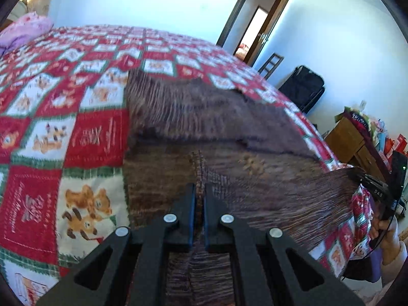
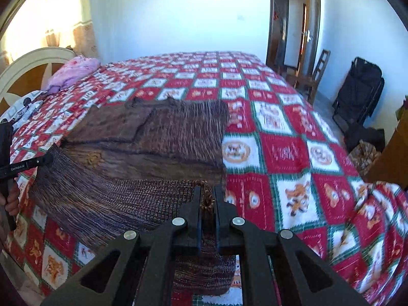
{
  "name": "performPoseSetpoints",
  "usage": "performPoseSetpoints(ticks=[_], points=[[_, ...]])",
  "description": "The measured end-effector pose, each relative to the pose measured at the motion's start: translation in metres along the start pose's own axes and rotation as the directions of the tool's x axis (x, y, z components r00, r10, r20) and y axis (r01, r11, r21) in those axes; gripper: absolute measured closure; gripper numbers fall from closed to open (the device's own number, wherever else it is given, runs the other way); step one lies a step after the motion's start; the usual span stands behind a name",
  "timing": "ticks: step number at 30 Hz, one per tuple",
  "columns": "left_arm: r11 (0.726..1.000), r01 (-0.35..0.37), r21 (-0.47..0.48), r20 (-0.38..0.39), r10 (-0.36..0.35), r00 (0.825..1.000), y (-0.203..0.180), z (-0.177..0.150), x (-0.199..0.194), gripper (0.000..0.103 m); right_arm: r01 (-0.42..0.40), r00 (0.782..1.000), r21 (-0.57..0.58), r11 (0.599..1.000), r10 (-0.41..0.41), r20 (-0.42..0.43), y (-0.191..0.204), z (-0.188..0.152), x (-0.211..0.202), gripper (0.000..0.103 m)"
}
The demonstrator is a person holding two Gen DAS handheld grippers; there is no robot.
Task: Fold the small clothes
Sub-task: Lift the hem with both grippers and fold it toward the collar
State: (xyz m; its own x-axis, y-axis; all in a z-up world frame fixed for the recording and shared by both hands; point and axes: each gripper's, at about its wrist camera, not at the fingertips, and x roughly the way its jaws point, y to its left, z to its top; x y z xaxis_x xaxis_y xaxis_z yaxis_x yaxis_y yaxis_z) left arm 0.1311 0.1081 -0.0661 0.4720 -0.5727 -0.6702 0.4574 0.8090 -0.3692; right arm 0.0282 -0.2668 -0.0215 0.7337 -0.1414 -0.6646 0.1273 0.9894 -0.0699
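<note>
A brown knitted garment [image 1: 216, 132] lies on the bed, its near hem lifted off the quilt. My left gripper [image 1: 199, 191] is shut on the hem's left corner, with knit pinched between the pads. At the right edge of the left wrist view my right gripper [image 1: 357, 176] holds the hem's other corner. In the right wrist view the same brown garment [image 2: 153, 148] spreads to the left, and my right gripper [image 2: 207, 191] is shut on its near right corner. My left gripper [image 2: 49, 159] shows at the far left, gripping the opposite corner.
A red, white and green teddy-bear quilt [image 1: 76, 132] covers the bed [image 2: 293, 153]. A pink bundle [image 2: 74, 71] lies by the headboard [image 2: 30, 61]. A black bag [image 2: 357, 89], a wooden chair [image 2: 316, 76] and an open door [image 2: 311, 25] stand to the right. A wooden cabinet [image 1: 349, 137] holds clutter.
</note>
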Motion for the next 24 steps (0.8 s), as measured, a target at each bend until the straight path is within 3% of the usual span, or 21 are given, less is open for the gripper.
performPoseSetpoints(ticks=[2, 6, 8, 11, 13, 19, 24], points=[[1.0, -0.002, -0.002, -0.022, 0.002, 1.0, 0.002, -0.001, 0.005, 0.098, 0.006, 1.0, 0.002, 1.0, -0.006, -0.012, 0.0, -0.004, 0.003, 0.096], [0.998, 0.042, -0.043, -0.07, -0.045, 0.997, 0.008, 0.0, 0.012, 0.07, 0.017, 1.0, -0.014, 1.0, -0.017, -0.021, 0.0, -0.006, 0.005, 0.096], [0.997, 0.055, -0.045, -0.057, -0.058, 0.997, 0.006, 0.003, 0.012, 0.066, 0.018, 0.999, -0.014, 1.0, -0.018, -0.026, 0.0, -0.007, 0.007, 0.096], [1.0, 0.017, 0.004, -0.042, -0.017, 0.999, -0.001, 0.005, 0.015, 0.07, 0.017, 0.999, -0.01, 1.0, -0.017, -0.035, 0.001, -0.007, 0.011, 0.096], [0.999, 0.011, 0.032, -0.048, -0.01, 0.999, -0.006, 0.003, 0.018, 0.097, 0.022, 0.999, -0.015, 1.0, -0.023, -0.038, 0.002, -0.008, 0.013, 0.096], [0.999, -0.029, 0.021, -0.027, 0.029, 0.999, -0.008, -0.001, 0.012, 0.098, 0.011, 0.998, -0.017, 1.0, -0.012, -0.054, 0.003, -0.004, 0.011, 0.096], [0.999, -0.013, -0.032, 0.038, 0.014, 0.999, -0.007, 0.027, -0.015, 0.098, -0.054, 0.999, -0.001, 0.999, 0.054, 0.004, 0.0, 0.028, -0.008, 0.096]])
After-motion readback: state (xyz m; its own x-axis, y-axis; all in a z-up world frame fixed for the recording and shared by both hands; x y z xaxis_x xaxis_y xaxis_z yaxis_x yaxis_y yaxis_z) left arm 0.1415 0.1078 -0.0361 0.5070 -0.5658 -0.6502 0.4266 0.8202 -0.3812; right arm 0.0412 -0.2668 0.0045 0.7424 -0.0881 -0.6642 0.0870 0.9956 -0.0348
